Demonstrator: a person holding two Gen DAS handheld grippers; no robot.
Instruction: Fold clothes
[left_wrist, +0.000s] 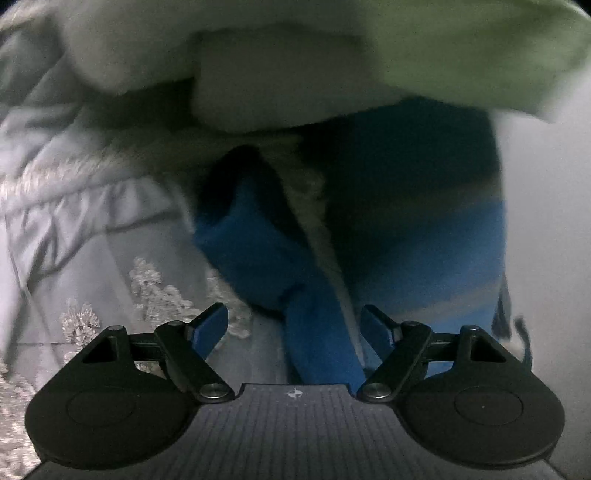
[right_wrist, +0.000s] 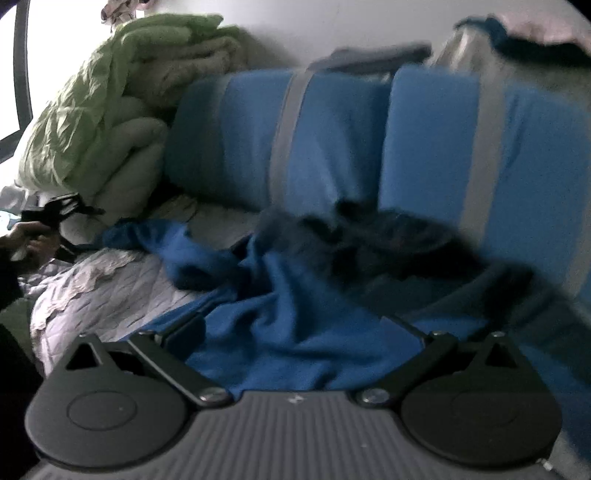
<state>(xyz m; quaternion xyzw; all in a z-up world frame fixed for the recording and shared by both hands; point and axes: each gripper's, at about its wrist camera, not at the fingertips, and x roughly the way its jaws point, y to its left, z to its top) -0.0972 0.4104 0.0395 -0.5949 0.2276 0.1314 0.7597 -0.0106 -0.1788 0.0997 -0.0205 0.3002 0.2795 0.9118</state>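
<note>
A blue garment (right_wrist: 280, 306) lies crumpled on the bed, with a dark garment (right_wrist: 373, 247) bunched on its far side. In the right wrist view my right gripper (right_wrist: 299, 326) stands open just over the blue cloth, its fingers wide apart and not pressing it. At the far left of that view a hand (right_wrist: 29, 240) carries my left gripper (right_wrist: 62, 210). In the left wrist view my left gripper (left_wrist: 293, 328) is open. A strip of the blue garment (left_wrist: 321, 343) runs between its fingers, nearer the right one, and no pad presses on it.
A grey embroidered bedspread (left_wrist: 92, 258) covers the bed. A green and white duvet (right_wrist: 96, 110) is piled at the back left. Two blue pillows with grey stripes (right_wrist: 332, 140) stand along the wall behind the clothes.
</note>
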